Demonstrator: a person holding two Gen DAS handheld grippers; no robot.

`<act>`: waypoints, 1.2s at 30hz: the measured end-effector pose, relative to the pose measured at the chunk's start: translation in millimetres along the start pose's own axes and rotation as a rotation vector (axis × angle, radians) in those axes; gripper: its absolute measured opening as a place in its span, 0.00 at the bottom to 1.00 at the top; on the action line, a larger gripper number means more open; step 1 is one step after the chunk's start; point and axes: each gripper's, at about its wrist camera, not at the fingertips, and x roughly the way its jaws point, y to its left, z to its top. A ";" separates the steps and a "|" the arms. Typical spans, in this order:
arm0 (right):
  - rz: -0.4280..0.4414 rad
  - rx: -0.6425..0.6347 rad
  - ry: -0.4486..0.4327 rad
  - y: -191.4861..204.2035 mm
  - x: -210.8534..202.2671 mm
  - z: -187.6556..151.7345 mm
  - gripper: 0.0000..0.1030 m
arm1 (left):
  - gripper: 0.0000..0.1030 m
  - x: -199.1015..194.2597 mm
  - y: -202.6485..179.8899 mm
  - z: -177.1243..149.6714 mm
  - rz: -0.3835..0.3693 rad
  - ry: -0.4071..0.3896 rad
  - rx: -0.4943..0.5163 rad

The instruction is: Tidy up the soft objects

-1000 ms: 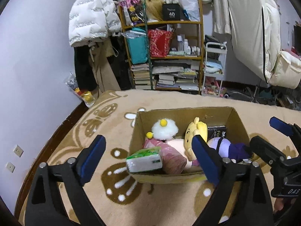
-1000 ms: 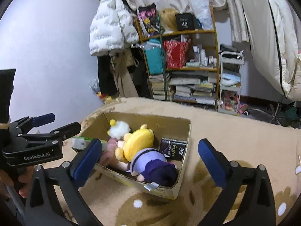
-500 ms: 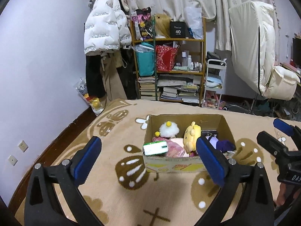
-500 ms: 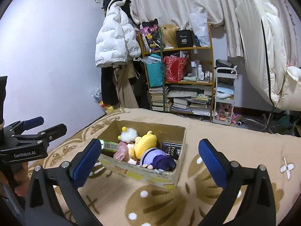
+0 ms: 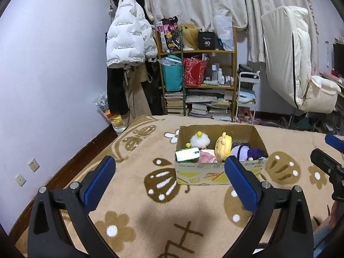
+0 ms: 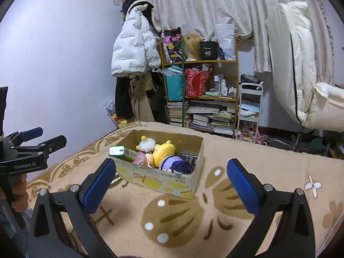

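"GenRobot.AI" marks the left gripper (image 6: 32, 148); "40" shows on a black shelf box (image 6: 208, 50); "Foc" on a dark pack (image 6: 189, 159)

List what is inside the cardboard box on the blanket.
In the cardboard box: a white pompom plush, yellow plush, purple doll, pink item, green tissue pack and black box. Anything beneath them is covered.

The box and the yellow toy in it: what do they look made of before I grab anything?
The box looks like plain brown corrugated cardboard, matte, with printed yellow and red graphics on its front wall and slightly bowed, creased walls. The yellow toy looks like stuffed plush fabric: fuzzy, rounded, no hard shine. Both should yield under a squeeze, probably.
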 end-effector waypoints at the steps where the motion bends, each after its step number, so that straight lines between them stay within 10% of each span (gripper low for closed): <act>1: -0.012 -0.003 -0.004 -1.3 -3.4 -1.6 1.00 | 0.98 -1.2 -0.2 -0.9 -0.002 -0.004 0.000; 36: -0.022 0.046 0.017 -12.2 1.9 -10.4 1.00 | 0.98 13.9 -14.7 -21.2 -0.016 0.040 0.109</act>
